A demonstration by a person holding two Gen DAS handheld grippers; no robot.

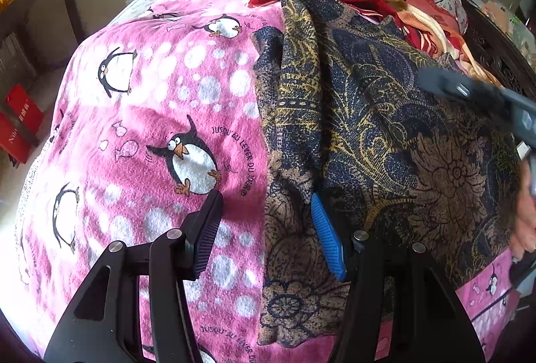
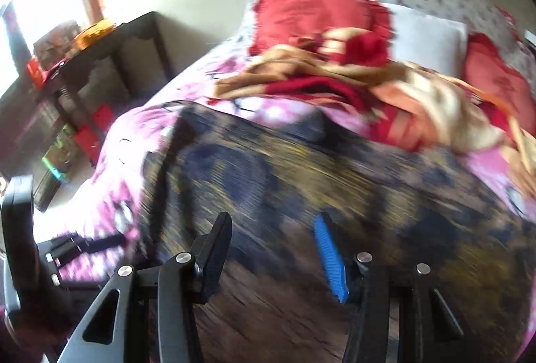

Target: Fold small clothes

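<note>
Right wrist view smeared by motion: print of the dark cloth (image 2: 301,168) unreadable there, pink blanket (image 2: 114,195) also blurred. In left wrist view, right gripper (image 1: 475,95) blurred and cut by the right edge, so jaws not to be judged. Hand (image 1: 526,222) cut by the same edge. Lower end of cloth hidden behind left gripper (image 1: 264,235).
</note>
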